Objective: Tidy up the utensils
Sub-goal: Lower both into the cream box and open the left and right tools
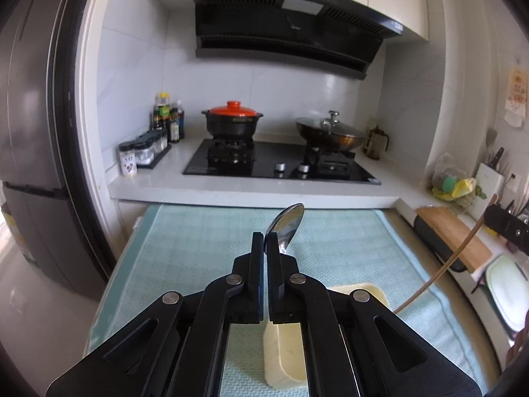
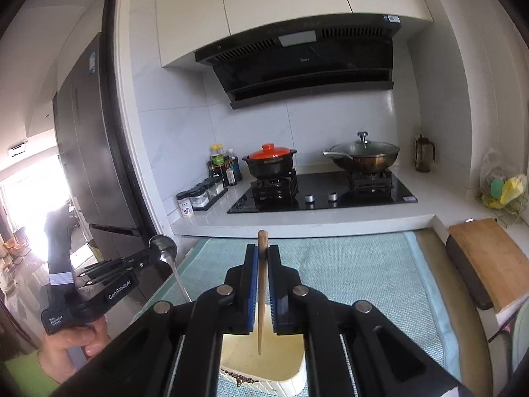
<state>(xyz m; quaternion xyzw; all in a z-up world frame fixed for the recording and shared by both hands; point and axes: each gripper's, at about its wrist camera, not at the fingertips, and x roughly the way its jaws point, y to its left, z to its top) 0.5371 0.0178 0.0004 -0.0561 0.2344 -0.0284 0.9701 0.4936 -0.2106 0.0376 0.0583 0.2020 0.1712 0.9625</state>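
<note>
We hold both over the tray [image 2: 294, 377] at lower centre: right gripper [image 2: 263, 254] clamps the chopstick [image 2: 262, 297] (point down), left gripper [image 1: 265, 241] the spoon [image 1: 287, 225].

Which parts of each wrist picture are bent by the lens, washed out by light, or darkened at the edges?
Left wrist view: the fridge bows into a curve, corners go black, and the spoon bowl shows a bright glint. Right wrist view: the doorway at far left is blown out white, the wall cabinets bend, and the corners darken.
</note>
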